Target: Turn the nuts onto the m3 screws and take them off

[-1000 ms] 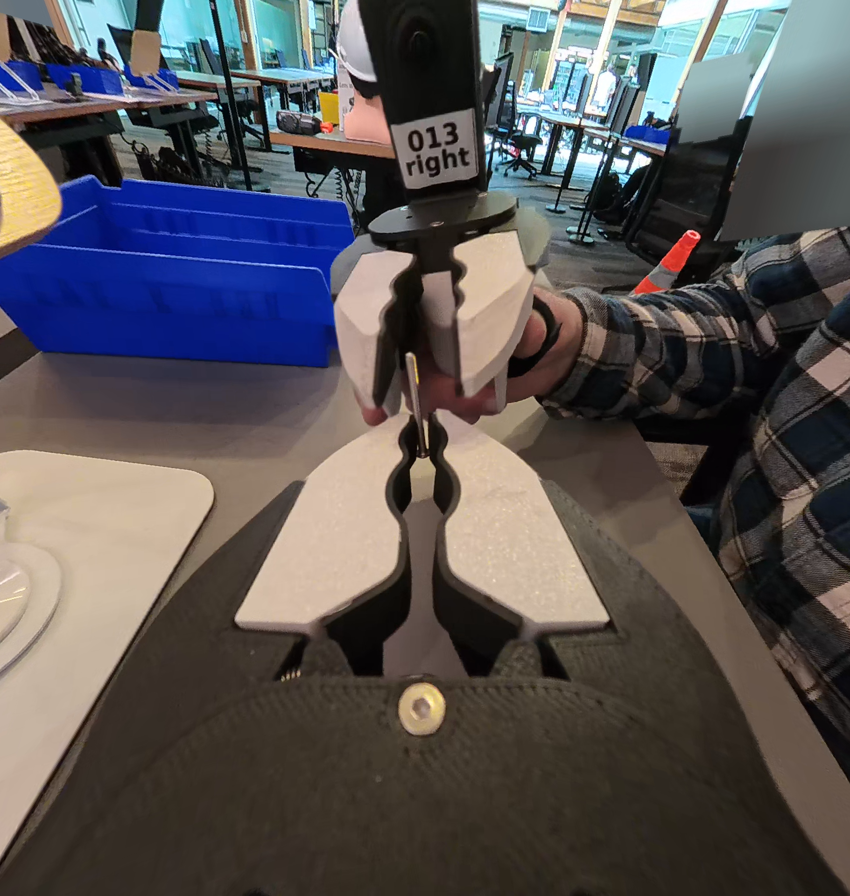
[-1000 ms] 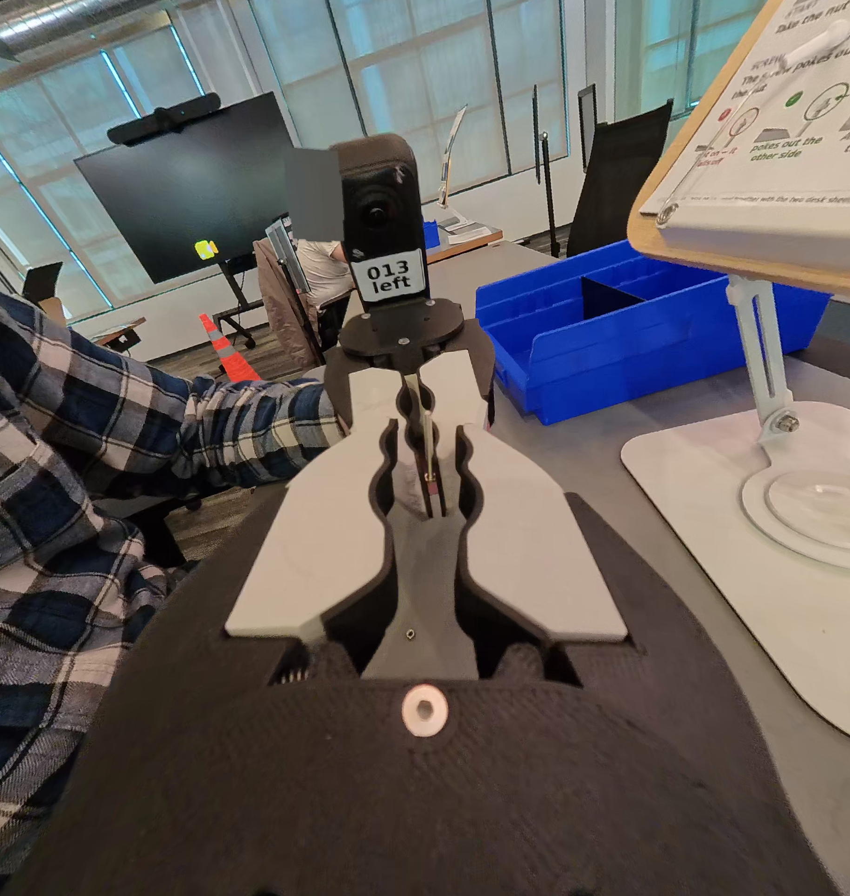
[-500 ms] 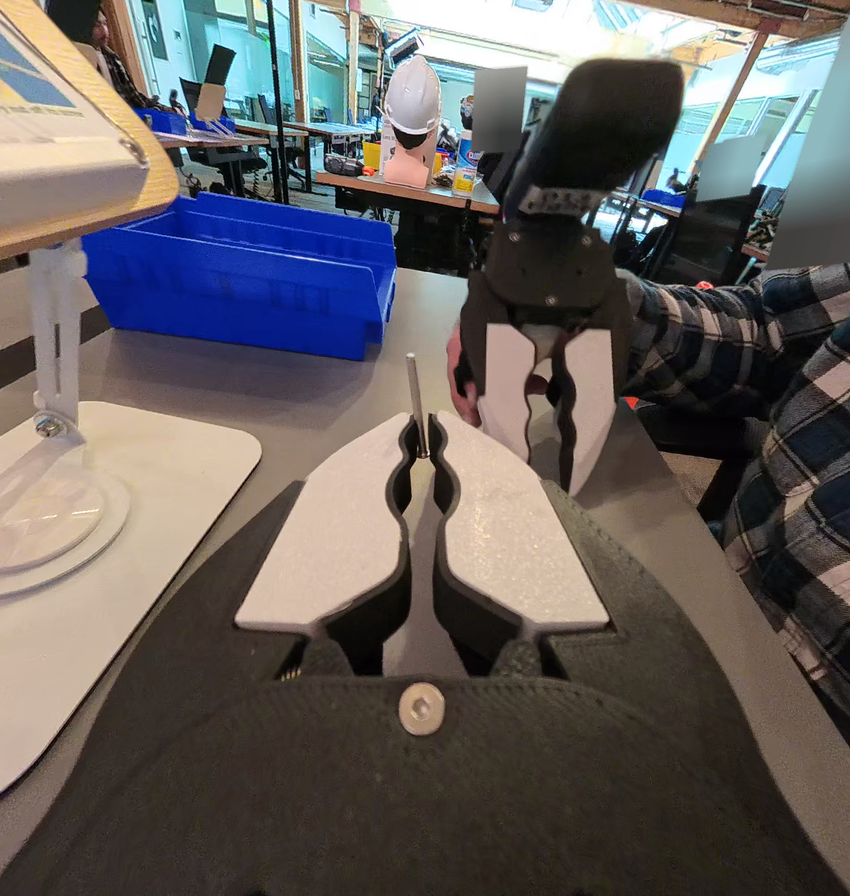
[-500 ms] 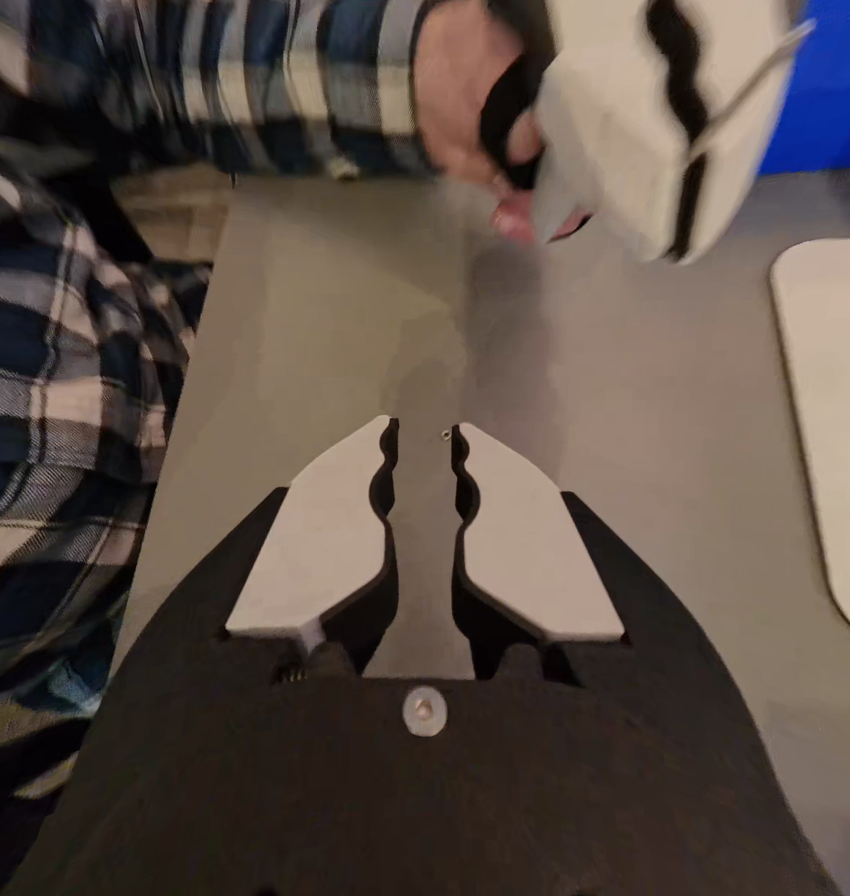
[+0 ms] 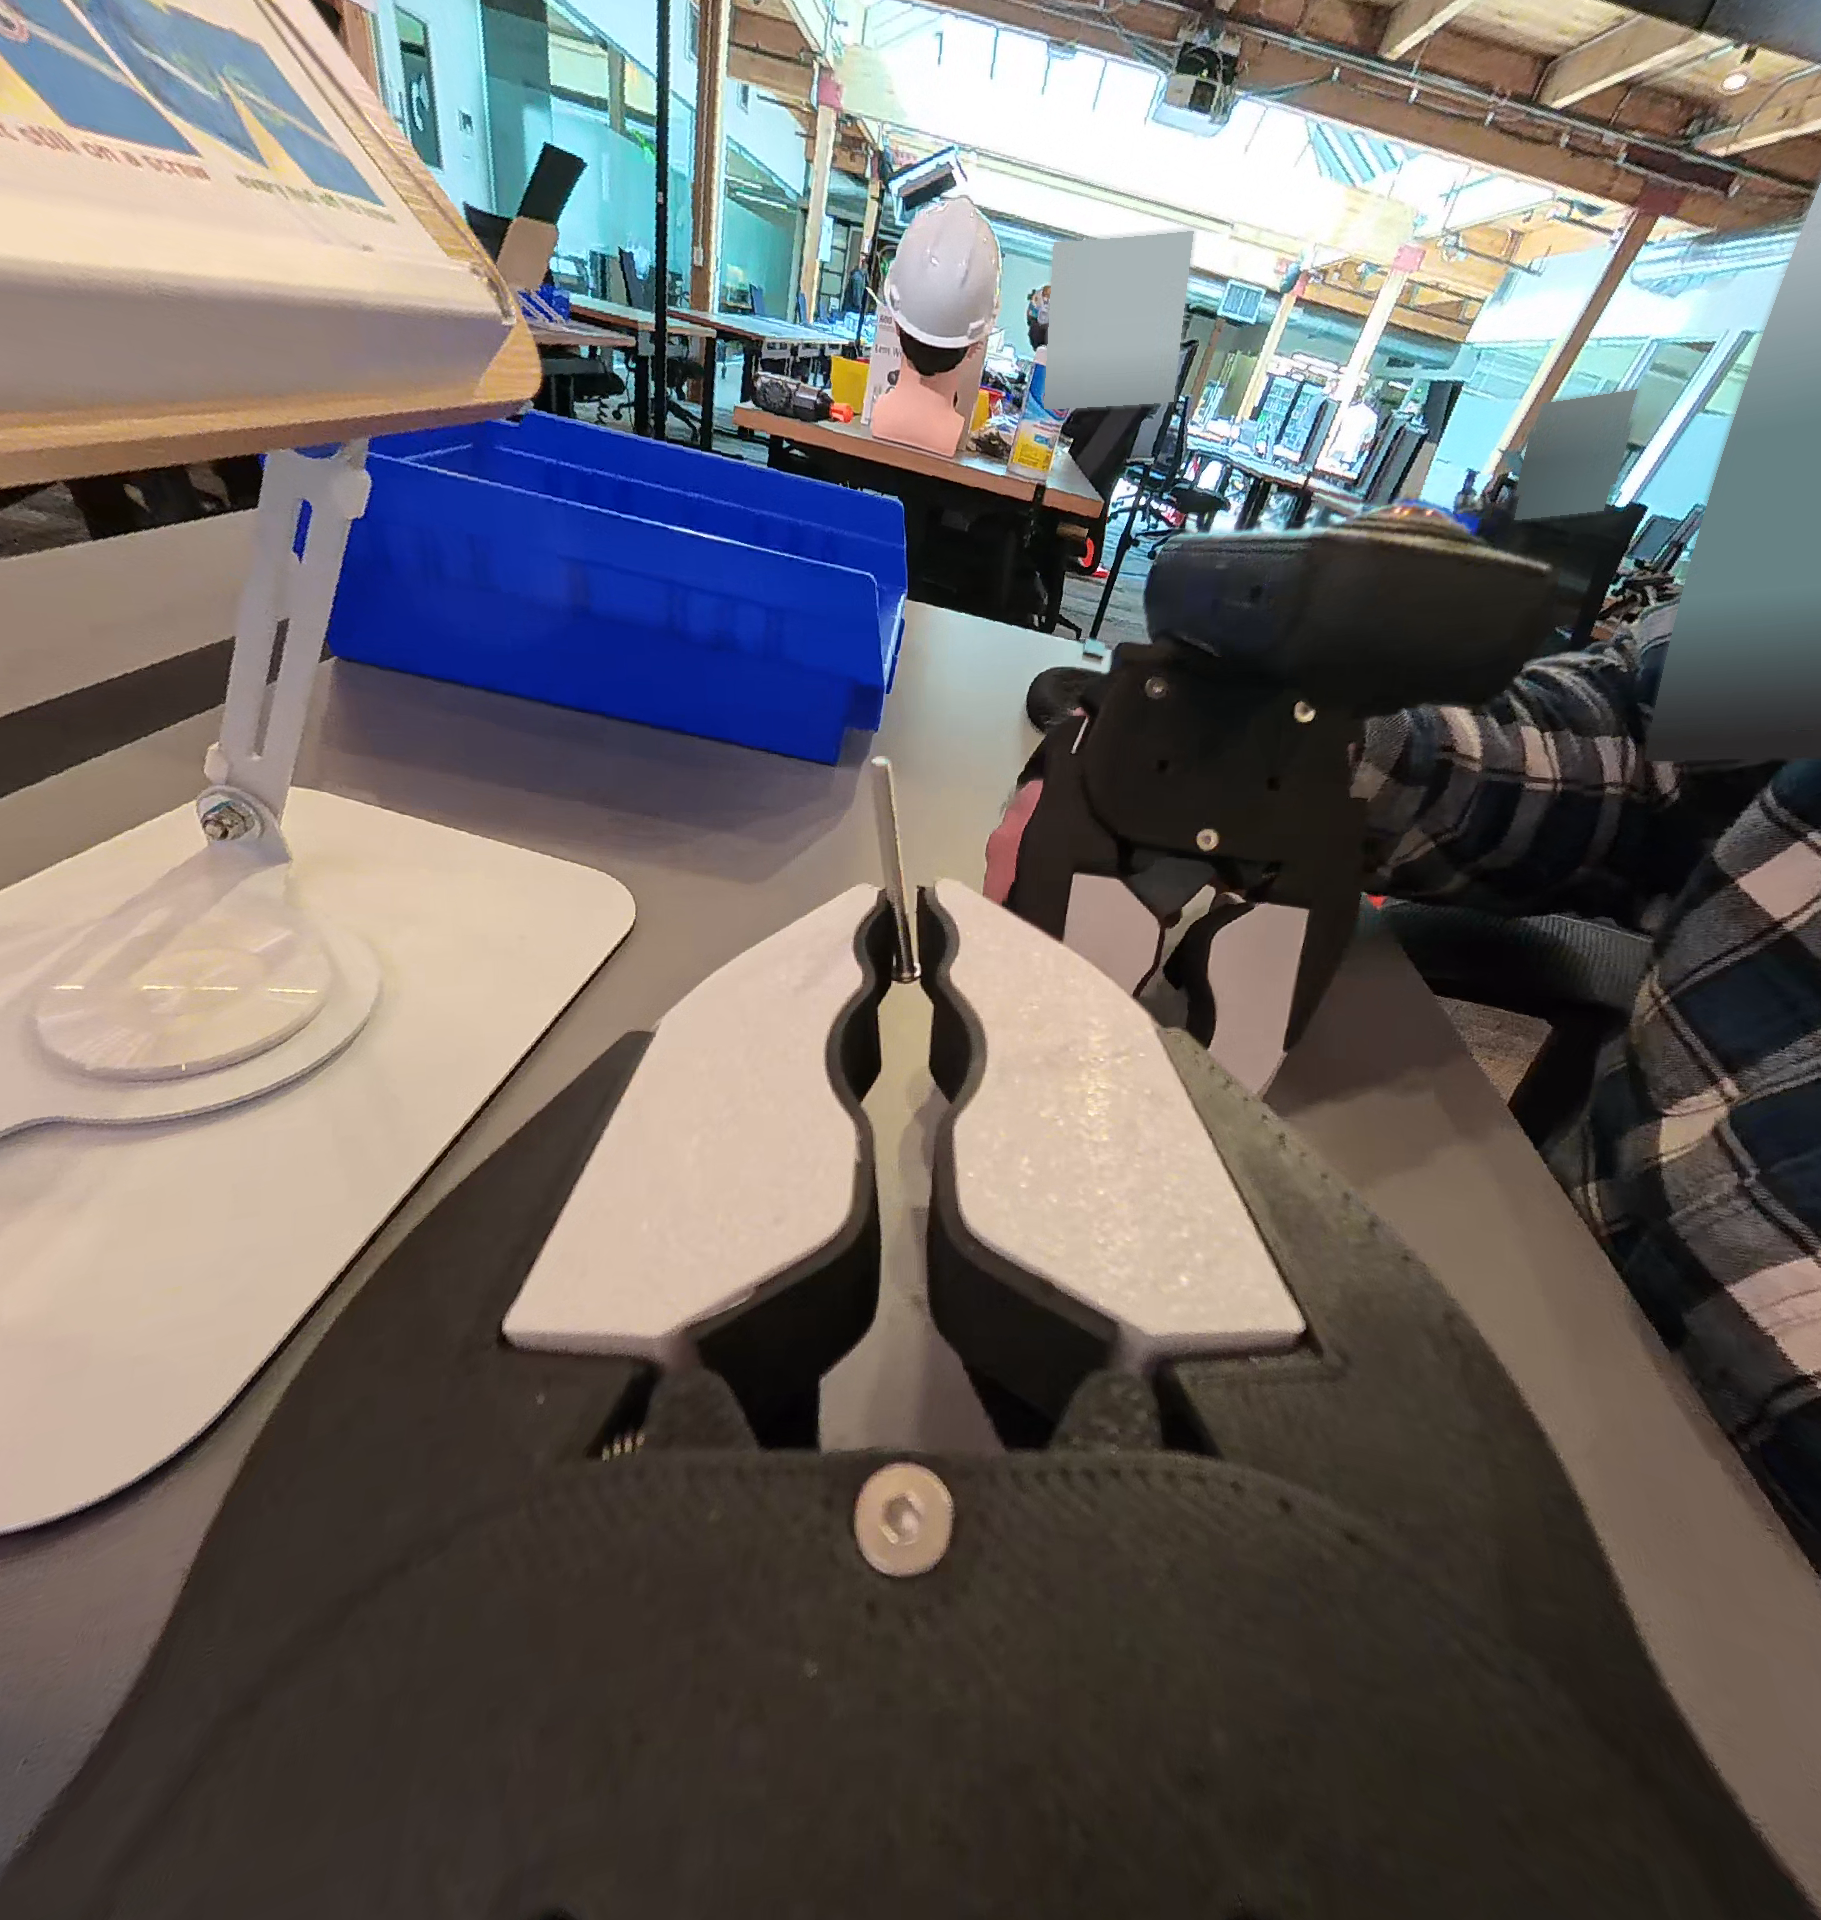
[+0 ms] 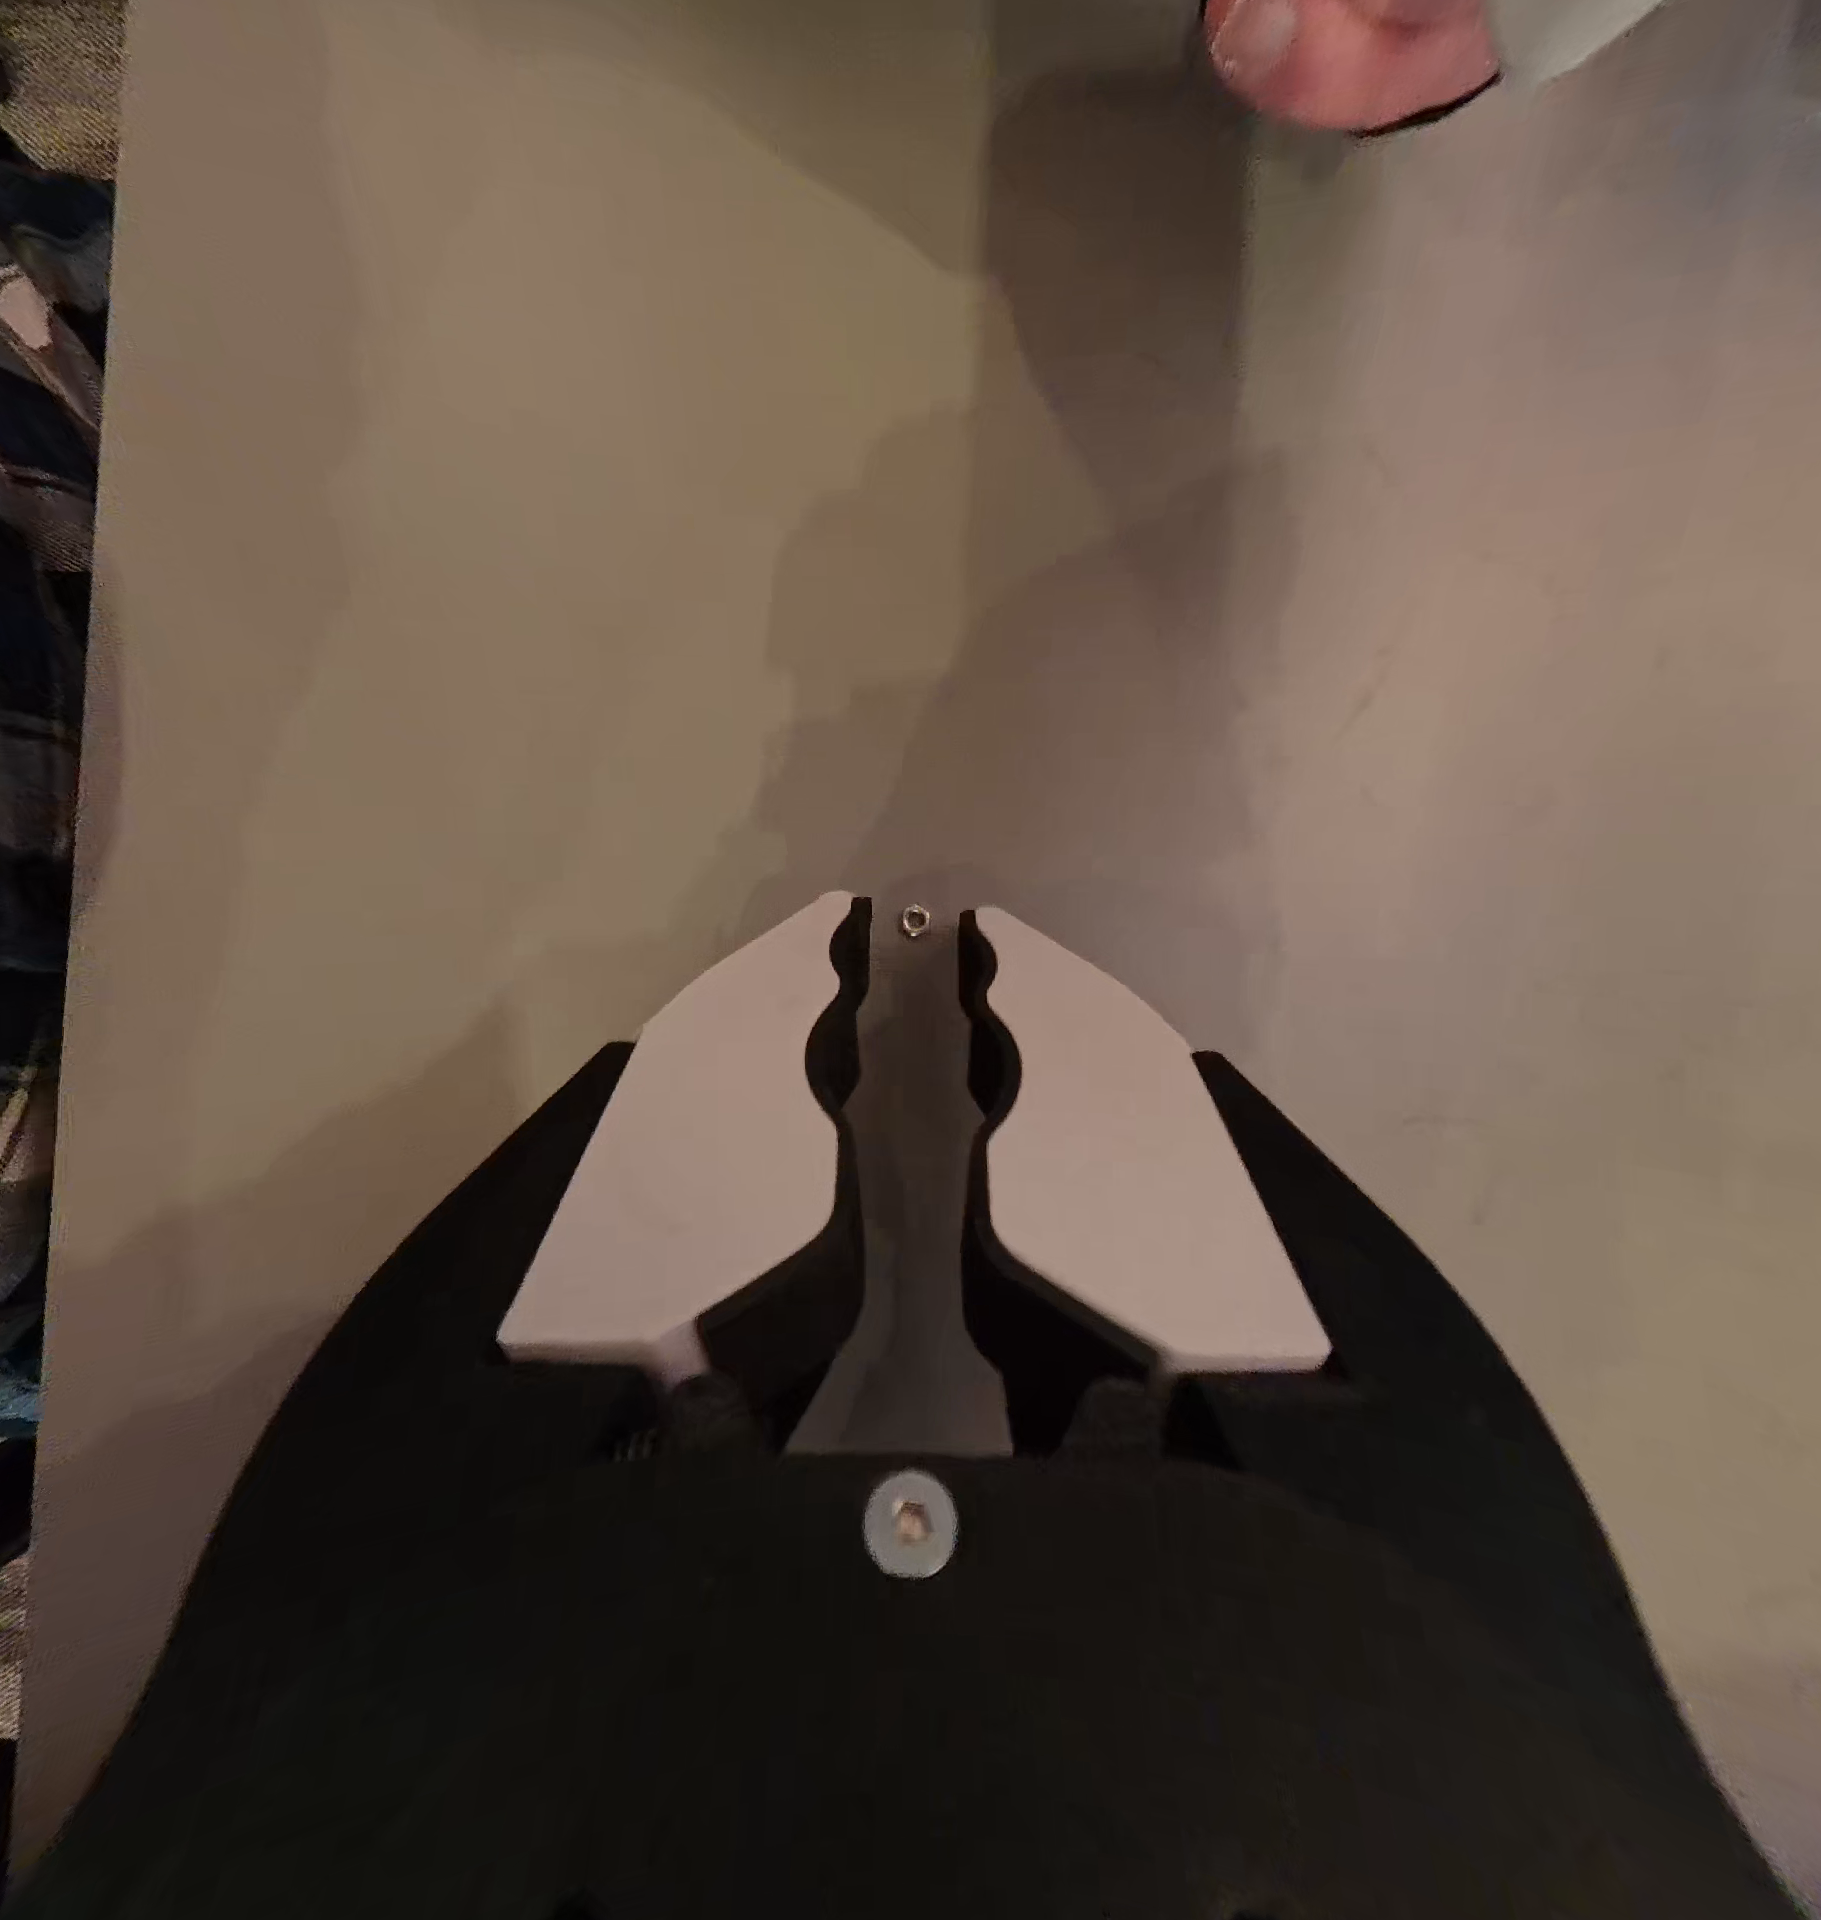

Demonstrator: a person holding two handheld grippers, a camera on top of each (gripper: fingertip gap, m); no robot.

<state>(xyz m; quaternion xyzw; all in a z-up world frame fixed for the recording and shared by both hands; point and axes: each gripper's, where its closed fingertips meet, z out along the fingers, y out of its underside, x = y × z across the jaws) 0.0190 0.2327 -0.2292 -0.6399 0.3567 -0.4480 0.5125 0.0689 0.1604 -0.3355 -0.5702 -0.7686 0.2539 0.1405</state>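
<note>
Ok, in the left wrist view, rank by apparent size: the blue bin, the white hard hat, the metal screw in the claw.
1. Blue bin, clearly largest.
2. White hard hat.
3. Metal screw, thin, gripped by the left claw.
The hard hat sits far back, so it looks smaller than it is.

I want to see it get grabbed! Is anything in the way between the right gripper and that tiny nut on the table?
Nothing visible. The nut lies on bare table between the open right gripper, whose fingers don't touch it.
</note>
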